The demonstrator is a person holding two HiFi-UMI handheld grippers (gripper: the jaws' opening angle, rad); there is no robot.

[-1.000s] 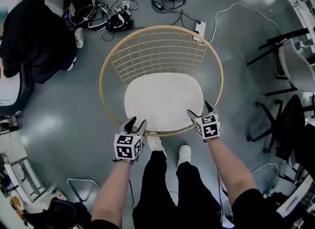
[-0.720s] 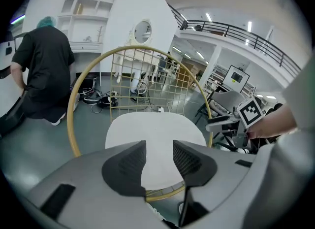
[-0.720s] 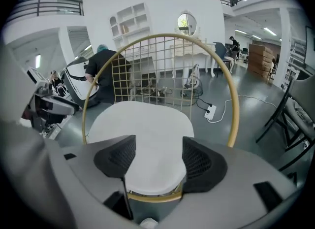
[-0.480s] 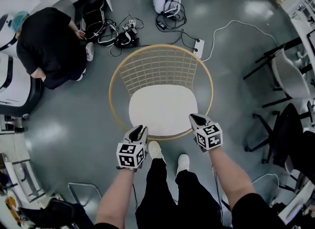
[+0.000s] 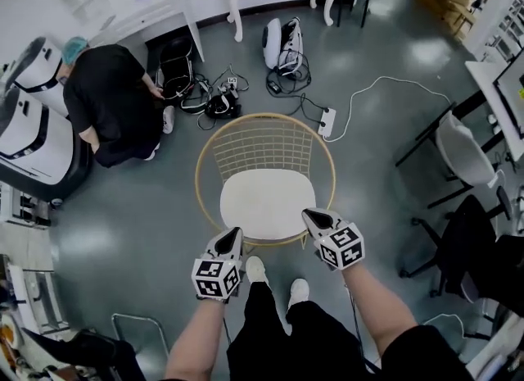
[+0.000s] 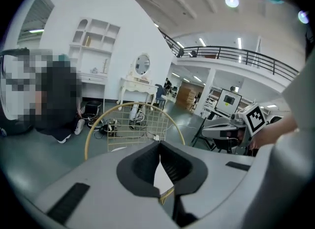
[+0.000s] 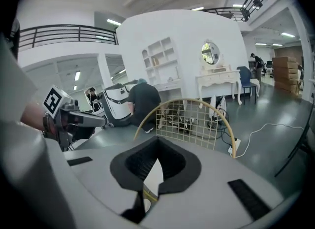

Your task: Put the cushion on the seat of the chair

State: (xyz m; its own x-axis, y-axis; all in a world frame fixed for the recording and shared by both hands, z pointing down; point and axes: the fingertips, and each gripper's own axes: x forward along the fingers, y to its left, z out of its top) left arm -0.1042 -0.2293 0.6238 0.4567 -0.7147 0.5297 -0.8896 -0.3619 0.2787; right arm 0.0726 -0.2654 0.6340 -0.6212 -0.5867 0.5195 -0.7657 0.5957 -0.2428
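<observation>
The round gold wire chair (image 5: 205,176) stands in the middle of the head view, and the white cushion (image 5: 267,202) lies flat on its seat. My left gripper (image 5: 235,233) is held above the chair's front rim on the left, shut and empty. My right gripper (image 5: 309,216) is held over the front right of the rim, also shut with nothing in it. In the left gripper view the jaws (image 6: 159,147) meet, with the chair's back grid (image 6: 133,123) beyond. The right gripper view shows its jaws (image 7: 157,145) closed before the chair (image 7: 192,119).
A person in black (image 5: 110,101) crouches at the back left beside a white machine (image 5: 33,138). Cables and a power strip (image 5: 327,121) lie behind the chair. Black chairs (image 5: 458,162) stand to the right. My own shoes (image 5: 257,269) are just in front of the chair.
Both grippers were open at the cushion's front corners; they have shut and risen away from it. The cushion stays on the seat, and the chair looks smaller and farther below.
</observation>
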